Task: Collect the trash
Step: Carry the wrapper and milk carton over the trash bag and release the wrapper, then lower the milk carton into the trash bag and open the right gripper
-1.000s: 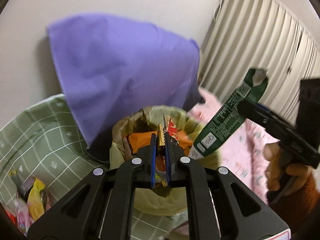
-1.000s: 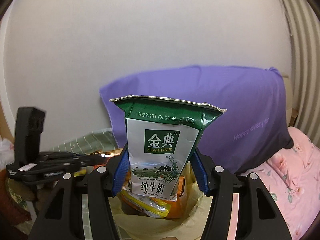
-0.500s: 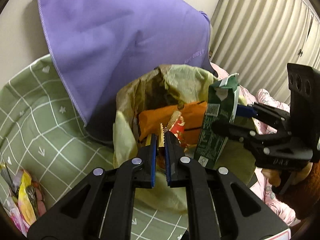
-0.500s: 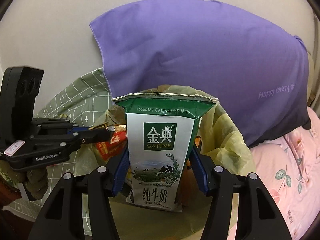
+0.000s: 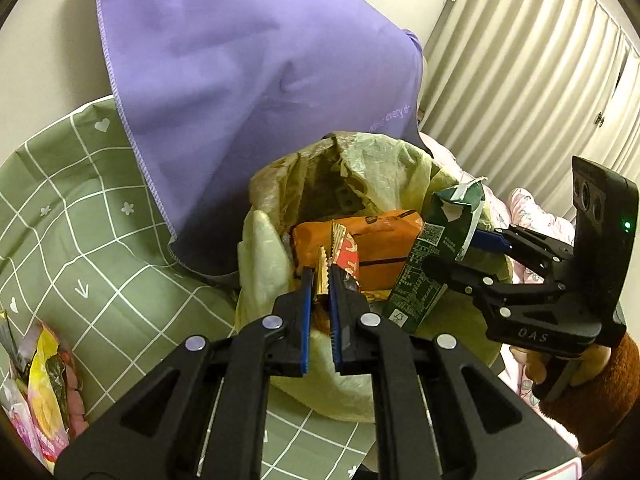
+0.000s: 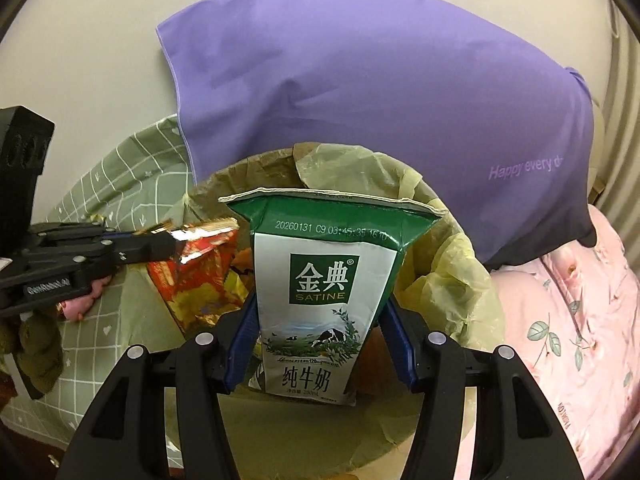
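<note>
My left gripper [image 5: 321, 280] is shut on a red and gold snack wrapper [image 5: 340, 248] and holds it over the mouth of a bin lined with a yellow-green bag [image 5: 268, 264]. The wrapper also shows in the right wrist view [image 6: 196, 276]. My right gripper [image 6: 320, 316] is shut on a green and white milk carton [image 6: 320, 304], upright over the bag's opening [image 6: 452, 264]. In the left wrist view the carton [image 5: 432, 264] hangs at the bag's right rim. An orange packet [image 5: 380, 248] lies inside the bag.
A purple pillow [image 5: 248, 80] leans on the wall behind the bin. The bin stands on a green checked sheet [image 5: 80, 224]. More wrappers [image 5: 40, 392] lie at the left edge. A pink floral quilt [image 6: 568, 320] is to the right, curtains [image 5: 520, 80] beyond.
Both grippers have come down and closer to the bin. The carton and the wrapper now hang over the bag's opening, nearer each other.
</note>
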### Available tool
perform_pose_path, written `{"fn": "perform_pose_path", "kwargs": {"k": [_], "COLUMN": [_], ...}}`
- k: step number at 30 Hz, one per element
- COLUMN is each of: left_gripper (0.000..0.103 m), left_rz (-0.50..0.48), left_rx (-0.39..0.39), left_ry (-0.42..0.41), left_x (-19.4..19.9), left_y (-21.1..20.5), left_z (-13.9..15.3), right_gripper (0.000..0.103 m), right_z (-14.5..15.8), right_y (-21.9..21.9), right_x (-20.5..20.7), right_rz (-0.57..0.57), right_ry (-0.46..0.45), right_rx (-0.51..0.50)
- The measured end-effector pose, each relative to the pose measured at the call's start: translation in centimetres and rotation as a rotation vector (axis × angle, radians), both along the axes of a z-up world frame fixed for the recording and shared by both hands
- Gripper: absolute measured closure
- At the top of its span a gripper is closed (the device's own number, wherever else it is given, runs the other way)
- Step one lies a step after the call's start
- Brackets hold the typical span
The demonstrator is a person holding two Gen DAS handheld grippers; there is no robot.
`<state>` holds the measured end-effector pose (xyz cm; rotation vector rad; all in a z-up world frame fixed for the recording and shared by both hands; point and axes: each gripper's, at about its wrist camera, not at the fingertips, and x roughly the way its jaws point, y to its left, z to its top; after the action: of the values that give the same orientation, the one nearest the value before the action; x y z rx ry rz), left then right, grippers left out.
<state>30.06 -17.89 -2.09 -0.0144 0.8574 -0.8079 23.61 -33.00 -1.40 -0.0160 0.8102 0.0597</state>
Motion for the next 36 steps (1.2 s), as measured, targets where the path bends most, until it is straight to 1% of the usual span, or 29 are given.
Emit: {"fn": "perform_pose_path", "kwargs": {"k": [4, 7, 9, 12, 17, 19, 22, 24, 26, 27, 28, 30, 32, 36], "left_gripper": [0.094, 0.085, 0.073, 0.069, 0.064, 0.062, 0.061, 0.061, 0.061, 0.061, 0.061, 0.06, 0.06, 0.057], "left_rz": [0.011, 0.012, 0.008, 0.017, 0.087, 0.141, 0.217, 0.263, 0.293, 0.31, 0.327, 0.352, 0.387, 0.442], "left_rx": [-0.036, -0.058, -0.073, -0.089, -0.106, -0.114, -0.123, -0.123, -0.12, -0.117, -0.114, -0.107, -0.098, -0.113], "left_ry": [-0.001, -0.001, 0.005, -0.003, -0.03, -0.035, -0.025, -0.014, -0.006, -0.003, -0.003, -0.007, -0.012, -0.002], "left_x": [0.1, 0.0, -0.2, -0.6, -1.8, -2.5, -3.4, -4.1, -4.7, -5.1, -5.5, -6.3, -6.9, -7.5], "left_y": [0.2, 0.8, 1.3, 2.0, 4.6, 6.5, 9.4, 11.4, 12.9, 13.8, 14.7, 16.1, 17.6, 20.1], "left_z": [0.4, 0.9, 1.2, 1.9, 3.2, 3.5, 3.3, 2.9, 2.6, 2.5, 2.4, 2.2, 2.0, 1.5], "right_gripper": [0.049, 0.047, 0.044, 0.042, 0.041, 0.041, 0.041, 0.041, 0.041, 0.041, 0.041, 0.041, 0.041, 0.041], "right_z": [0.6, 1.0, 1.1, 1.4, 2.0, 2.3, 3.1, 3.4, 3.3, 2.9, 2.5, 1.1, -0.1, -0.9], "right_y": [0.1, -0.1, -0.1, 0.3, 1.3, 1.8, 2.5, 3.4, 4.1, 4.4, 4.6, 4.8, 4.8, 4.6], "right_x": [-0.5, -1.0, -1.0, -1.5, -2.0, -2.3, -2.6, -2.2, -1.5, -0.8, -0.3, 0.9, 1.2, -0.2], "right_rz": [-0.014, -0.044, -0.059, -0.059, -0.056, -0.056, -0.03, -0.015, -0.014, -0.008, -0.002, 0.007, -0.014, -0.005], "right_ry": [-0.041, -0.054, -0.046, -0.058, -0.085, -0.106, -0.148, -0.153, -0.143, -0.117, -0.088, 0.004, 0.06, 0.065], "right_rx": [-0.028, -0.038, -0.041, -0.023, -0.027, -0.025, -0.001, -0.024, -0.057, -0.068, -0.07, -0.076, -0.105, -0.087]}}
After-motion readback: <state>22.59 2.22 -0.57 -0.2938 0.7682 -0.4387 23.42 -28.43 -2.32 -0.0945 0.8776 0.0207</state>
